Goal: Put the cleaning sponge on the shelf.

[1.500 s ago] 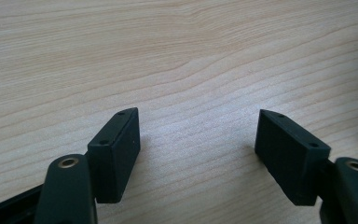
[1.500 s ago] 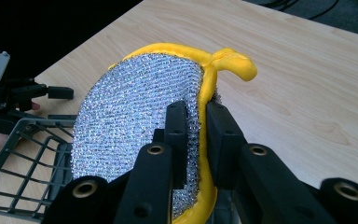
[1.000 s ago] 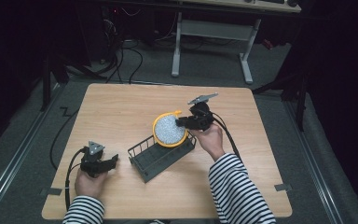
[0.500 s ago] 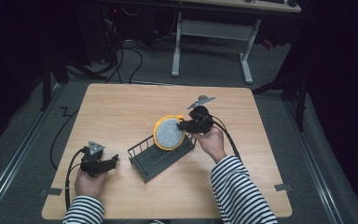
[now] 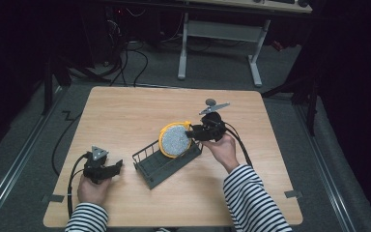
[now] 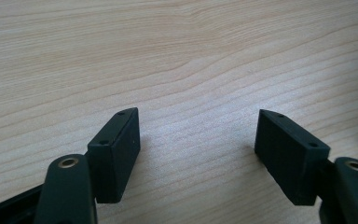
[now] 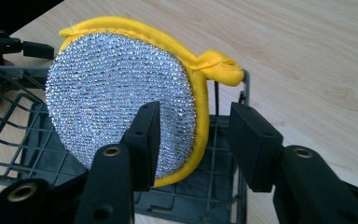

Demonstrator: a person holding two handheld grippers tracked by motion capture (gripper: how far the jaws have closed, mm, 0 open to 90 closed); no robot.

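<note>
A round scrubbing pad [image 5: 175, 140] with a silver face and yellow rim stands on edge in the right end of a dark wire basket [image 5: 150, 170]. My right gripper [image 5: 193, 133] is at the pad's right rim. Its jaws have just been opening. In the right gripper view the pad [image 7: 116, 93] has its yellow rim between the jaws of the right gripper [image 7: 196, 116], and the right jaw stands clear of it. The pad leans against the basket's [image 7: 191, 189] end wall. My left gripper [image 5: 116, 167] rests on the table left of the basket. The left gripper [image 6: 198, 140] is open and empty.
The wooden table [image 5: 125, 116] has bare room behind and to the left of the basket. A cable trails from each gripper. A metal desk frame [image 5: 220, 43] stands on the floor beyond the far edge.
The pad has sunk a little into the basket. The right gripper's jaws, shut on its rim before, now stand apart from it. The left hand has not moved.
</note>
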